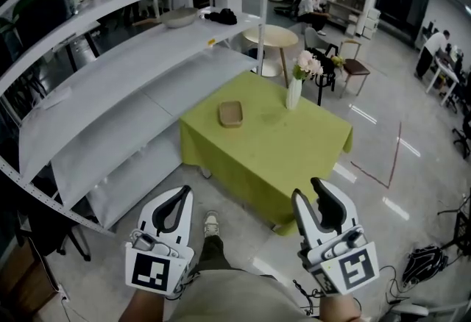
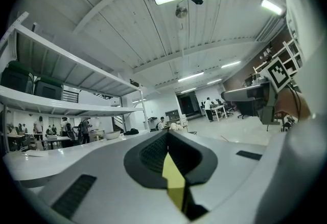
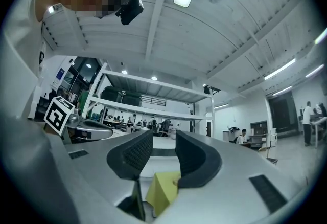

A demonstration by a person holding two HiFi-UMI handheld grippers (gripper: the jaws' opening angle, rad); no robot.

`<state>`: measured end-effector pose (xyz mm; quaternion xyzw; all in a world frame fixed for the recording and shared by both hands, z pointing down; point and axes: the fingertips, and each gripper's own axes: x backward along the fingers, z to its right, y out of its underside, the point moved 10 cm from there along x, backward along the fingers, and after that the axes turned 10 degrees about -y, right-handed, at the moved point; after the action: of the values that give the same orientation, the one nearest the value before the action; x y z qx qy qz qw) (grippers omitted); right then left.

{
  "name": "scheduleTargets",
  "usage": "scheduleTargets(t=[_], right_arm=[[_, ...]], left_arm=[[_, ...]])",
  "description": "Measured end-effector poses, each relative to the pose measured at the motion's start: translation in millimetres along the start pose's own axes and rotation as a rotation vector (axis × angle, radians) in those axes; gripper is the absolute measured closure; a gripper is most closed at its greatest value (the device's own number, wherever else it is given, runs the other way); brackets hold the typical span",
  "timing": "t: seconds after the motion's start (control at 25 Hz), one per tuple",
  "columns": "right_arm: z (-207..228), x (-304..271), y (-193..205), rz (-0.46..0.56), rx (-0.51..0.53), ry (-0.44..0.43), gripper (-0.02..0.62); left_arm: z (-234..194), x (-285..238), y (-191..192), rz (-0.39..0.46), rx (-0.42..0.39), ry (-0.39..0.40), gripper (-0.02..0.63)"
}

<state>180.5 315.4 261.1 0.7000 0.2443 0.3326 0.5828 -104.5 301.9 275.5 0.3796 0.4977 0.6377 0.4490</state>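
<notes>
I hold both grippers low and close to my body, tilted upward, a step short of a table with a yellow-green cloth (image 1: pixel 294 144). On the cloth lie a shallow brown tray (image 1: pixel 230 113) and a white vase of pale flowers (image 1: pixel 294 92). My left gripper (image 1: pixel 179 194) (image 2: pixel 167 133) has its dark pads together at the tips, with nothing between them; only a sliver of green cloth (image 2: pixel 173 177) shows below. My right gripper (image 1: pixel 309 190) (image 3: pixel 163 138) stands open with a clear gap and holds nothing; the cloth (image 3: pixel 161 189) shows beneath it.
Long white shelves (image 1: pixel 110 92) run along the left, with a bowl (image 1: pixel 180 17) and a dark bundle (image 1: pixel 221 16) on the upper one. Behind the green table stand a round table (image 1: pixel 271 37) and a chair (image 1: pixel 353 63). People sit at desks far off. Cables (image 1: pixel 423 262) lie right.
</notes>
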Motion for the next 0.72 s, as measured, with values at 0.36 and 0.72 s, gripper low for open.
scheduleTargets(t=[0.36,0.72], right_arm=[[34,-62,27,-0.065,0.001,0.017,0.454],[71,-161,44,-0.095,-0.040,0.030,0.454]], left_arm=[[-37,-66,16,-0.007,-0.010,0.017,0.598],[-94,-156,32,-0.055,0.005,0.069,0.598]])
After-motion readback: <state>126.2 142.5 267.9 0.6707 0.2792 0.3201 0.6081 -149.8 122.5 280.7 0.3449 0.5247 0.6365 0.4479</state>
